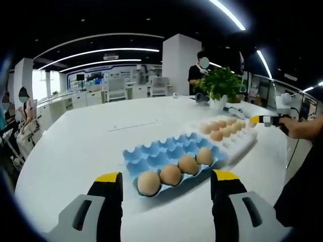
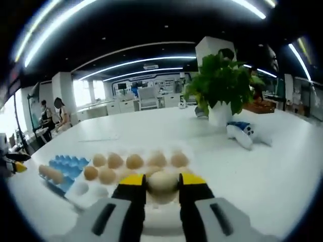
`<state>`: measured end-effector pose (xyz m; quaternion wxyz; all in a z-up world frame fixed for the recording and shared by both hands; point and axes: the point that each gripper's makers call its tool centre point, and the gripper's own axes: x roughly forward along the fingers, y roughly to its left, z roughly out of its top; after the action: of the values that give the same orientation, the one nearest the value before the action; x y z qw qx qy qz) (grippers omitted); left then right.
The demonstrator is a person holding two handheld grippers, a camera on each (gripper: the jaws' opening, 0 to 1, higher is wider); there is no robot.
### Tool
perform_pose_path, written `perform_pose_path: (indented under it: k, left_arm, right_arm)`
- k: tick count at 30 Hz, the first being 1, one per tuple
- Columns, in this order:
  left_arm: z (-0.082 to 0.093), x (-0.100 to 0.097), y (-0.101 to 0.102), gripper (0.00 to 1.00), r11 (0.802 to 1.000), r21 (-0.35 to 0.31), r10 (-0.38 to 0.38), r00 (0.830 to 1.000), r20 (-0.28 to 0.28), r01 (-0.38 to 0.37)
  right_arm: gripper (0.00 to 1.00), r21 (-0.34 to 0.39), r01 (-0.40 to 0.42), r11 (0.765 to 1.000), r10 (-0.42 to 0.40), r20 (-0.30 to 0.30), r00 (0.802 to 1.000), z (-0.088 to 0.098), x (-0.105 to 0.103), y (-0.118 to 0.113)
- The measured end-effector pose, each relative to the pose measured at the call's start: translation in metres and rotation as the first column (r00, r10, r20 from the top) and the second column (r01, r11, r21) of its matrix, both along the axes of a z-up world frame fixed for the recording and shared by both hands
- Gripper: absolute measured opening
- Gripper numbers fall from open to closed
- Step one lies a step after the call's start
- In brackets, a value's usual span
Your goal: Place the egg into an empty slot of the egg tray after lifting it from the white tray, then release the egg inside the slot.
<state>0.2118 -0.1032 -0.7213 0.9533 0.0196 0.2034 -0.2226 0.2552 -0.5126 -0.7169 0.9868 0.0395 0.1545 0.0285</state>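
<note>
My right gripper (image 2: 162,187) pinches one egg (image 2: 162,182) above the white tray (image 2: 81,194), eight eggs beyond. My left gripper (image 1: 166,182) is spread before the blue egg tray (image 1: 151,154) holding four eggs.

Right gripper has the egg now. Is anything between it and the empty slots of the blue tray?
Nothing visible blocks it. The right gripper is shut on the egg above the white tray. The blue egg tray lies directly beside it, with four eggs along one edge and its other slots open.
</note>
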Motion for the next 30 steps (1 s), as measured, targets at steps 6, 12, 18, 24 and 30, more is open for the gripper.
perform_pose_path:
  k: [6, 12, 18, 24, 30]
  left_arm:
    - [0.001, 0.001, 0.001, 0.71, 1.000, 0.000, -0.002, 1.000, 0.005, 0.002]
    - [0.000, 0.001, 0.001, 0.71, 1.000, -0.003, -0.001, 1.000, 0.002, 0.001]
    - [0.000, 0.001, 0.002, 0.71, 1.000, -0.004, 0.003, 1.000, 0.003, -0.003]
    - [-0.001, 0.001, 0.004, 0.71, 1.000, 0.002, 0.005, 1.000, -0.001, -0.005]
    - [-0.001, 0.001, 0.003, 0.71, 1.000, 0.003, 0.004, 1.000, -0.002, -0.004]
  right_arm:
    - [0.24, 0.017, -0.076, 0.997, 0.075, 0.028, 0.997, 0.014, 0.004, 0.033]
    - [0.24, 0.018, -0.136, 0.991, 0.136, 0.031, 0.990, 0.017, 0.007, 0.058]
    - [0.24, 0.034, -0.173, 0.984, 0.172, 0.027, 0.985, 0.016, 0.008, 0.073]
    - [0.24, 0.049, -0.184, 0.982, 0.184, 0.018, 0.983, 0.013, 0.007, 0.076]
    - [0.24, 0.064, -0.209, 0.976, 0.209, 0.010, 0.978, 0.010, 0.007, 0.085]
